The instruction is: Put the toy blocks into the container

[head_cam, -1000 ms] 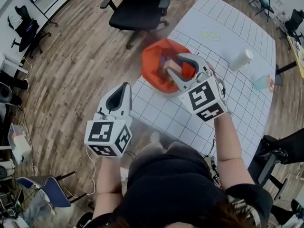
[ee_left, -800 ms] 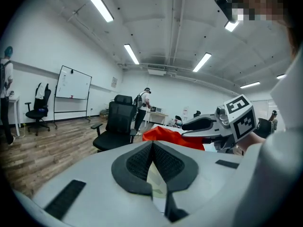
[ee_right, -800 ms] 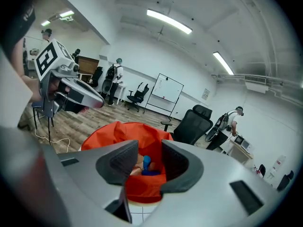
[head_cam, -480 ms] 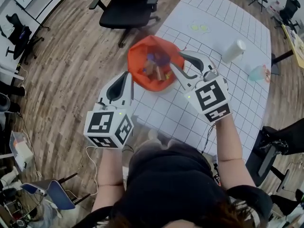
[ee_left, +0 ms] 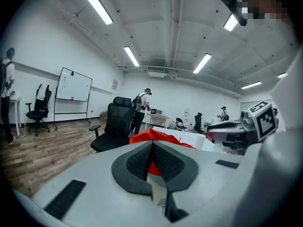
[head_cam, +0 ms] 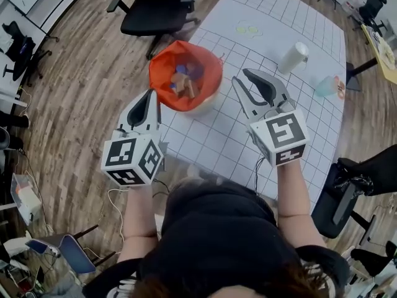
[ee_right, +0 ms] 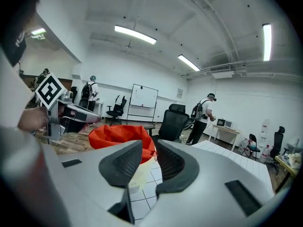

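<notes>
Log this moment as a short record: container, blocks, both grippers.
container: orange, on the white gridded table
toy blocks: inside the container
left gripper: jaws together, empty, near the container
right gripper: jaws apart, just been closing, nothing between them, over the table

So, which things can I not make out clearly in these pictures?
The blocks in the container: head view, too small and piled up to count; both gripper views, the container's wall hides them.
The pale marks on the table: head view, too small to read.
The small thing near the white cylinder: head view, too small to name.
The table's far end: cut off by the head view's top edge.
</notes>
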The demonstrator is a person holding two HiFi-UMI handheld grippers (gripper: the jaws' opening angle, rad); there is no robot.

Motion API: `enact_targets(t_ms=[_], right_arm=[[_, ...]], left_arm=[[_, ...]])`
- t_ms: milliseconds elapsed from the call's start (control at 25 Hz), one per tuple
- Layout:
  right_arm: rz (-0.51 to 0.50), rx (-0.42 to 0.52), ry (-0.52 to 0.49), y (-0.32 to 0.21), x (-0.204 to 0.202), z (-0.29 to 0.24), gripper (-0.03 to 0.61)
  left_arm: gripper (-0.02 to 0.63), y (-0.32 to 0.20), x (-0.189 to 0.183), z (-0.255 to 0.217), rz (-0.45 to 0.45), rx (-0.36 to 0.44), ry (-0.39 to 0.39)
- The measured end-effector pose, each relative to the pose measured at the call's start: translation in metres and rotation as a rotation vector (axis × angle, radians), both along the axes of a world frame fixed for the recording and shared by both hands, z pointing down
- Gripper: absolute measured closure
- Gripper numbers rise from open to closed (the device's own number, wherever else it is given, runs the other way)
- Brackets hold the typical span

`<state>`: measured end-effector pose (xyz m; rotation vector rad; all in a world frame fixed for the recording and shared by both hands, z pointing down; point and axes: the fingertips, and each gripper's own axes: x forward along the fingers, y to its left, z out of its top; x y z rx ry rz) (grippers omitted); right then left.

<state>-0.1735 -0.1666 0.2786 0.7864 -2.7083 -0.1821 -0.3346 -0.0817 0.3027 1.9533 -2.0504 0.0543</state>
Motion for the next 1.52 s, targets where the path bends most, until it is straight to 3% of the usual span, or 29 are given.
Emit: enact_targets(t_ms=[240,400,1520], right_arm=[[0.044,-0.033,-0.031,0.003,0.017,0.011,0.478],[0.097,-0.033,-0.081,0.0,0.027,0.012,0.561],[0.081,-0.073,-0.068,0.008,0.028,0.023,0.563]], left_arm=[[0.59,0.005,0.003,0.003,-0.016,-0.015,-0.011],[0.591,0.012,0.003,0.006,-0.027,-0.024,-0.021],[0.591,0.023,-0.006,0.019,-0.064,-0.06,0.007]])
